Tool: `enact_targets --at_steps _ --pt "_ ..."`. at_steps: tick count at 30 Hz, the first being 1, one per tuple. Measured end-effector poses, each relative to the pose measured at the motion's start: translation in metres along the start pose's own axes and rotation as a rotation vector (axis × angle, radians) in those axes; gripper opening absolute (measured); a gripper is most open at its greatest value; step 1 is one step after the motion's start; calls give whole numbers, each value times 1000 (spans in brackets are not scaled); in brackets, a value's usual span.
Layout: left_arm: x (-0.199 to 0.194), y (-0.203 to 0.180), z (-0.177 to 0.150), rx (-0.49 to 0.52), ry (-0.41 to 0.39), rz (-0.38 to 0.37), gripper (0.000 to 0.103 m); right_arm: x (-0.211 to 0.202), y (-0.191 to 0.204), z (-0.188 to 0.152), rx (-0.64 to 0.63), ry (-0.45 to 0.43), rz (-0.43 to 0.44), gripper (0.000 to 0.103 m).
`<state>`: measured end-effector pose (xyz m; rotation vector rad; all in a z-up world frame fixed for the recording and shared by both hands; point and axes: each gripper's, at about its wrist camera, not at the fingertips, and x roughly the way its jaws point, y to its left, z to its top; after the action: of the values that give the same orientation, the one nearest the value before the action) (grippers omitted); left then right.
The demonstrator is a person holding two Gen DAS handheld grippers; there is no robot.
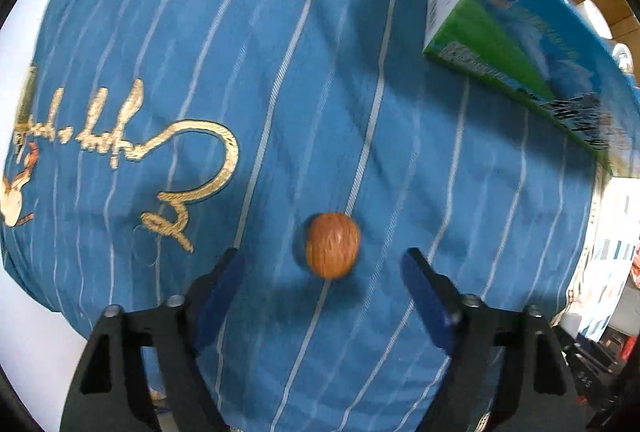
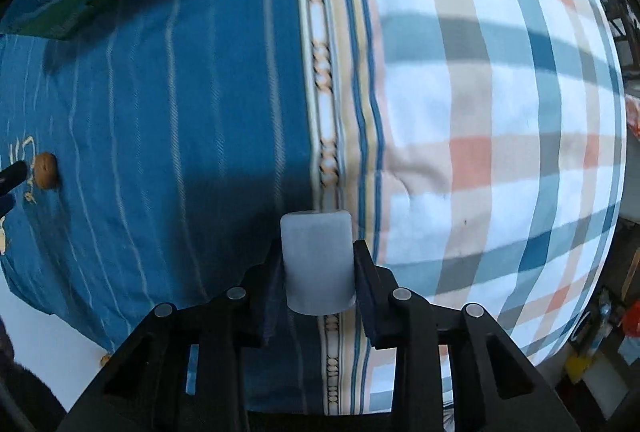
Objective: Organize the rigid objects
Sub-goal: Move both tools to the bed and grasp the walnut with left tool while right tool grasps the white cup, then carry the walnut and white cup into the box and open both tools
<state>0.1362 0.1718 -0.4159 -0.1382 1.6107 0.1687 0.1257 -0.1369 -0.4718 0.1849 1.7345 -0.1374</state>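
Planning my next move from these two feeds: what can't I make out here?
- Carton: top cut off by the left view's edge, print blurred.
- Nut between the open left claw pads: type unclear, blurred.
- White block: lower end hidden behind the right claw shut on it.
- Gold lettering: unreadable, partly cut off by the left view's edge.

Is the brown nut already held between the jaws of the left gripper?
No, the brown nut lies on the blue striped cloth, ahead of the left gripper, whose jaws stand apart from it.

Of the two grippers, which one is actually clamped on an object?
The right gripper: it pinches a white cylinder. The left gripper stands open, its pads clear of the brown nut on the blue striped cloth.
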Motion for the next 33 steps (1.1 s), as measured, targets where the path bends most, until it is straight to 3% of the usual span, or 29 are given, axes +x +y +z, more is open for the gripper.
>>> enact_targets --at_steps 7,10,12,17,20,33 --pt "33 -12 7 59 71 21 75 -7 12 19 -5 -7 -7 35" --pt "45 -18 9 67 94 22 61 -8 15 28 -5 -2 -13 35" --pt "50 -17 11 63 92 12 59 -7 20 33 -6 1 -19 35" --pt "45 -23 15 74 79 -1 36 -5 20 46 -8 3 -21 35" --pt "42 -30 13 81 68 8 29 -3 26 48 -9 2 -24 35" --pt "-2 -37 -17 67 -3 -50 28 -11 43 30 -27 -14 -19 34"
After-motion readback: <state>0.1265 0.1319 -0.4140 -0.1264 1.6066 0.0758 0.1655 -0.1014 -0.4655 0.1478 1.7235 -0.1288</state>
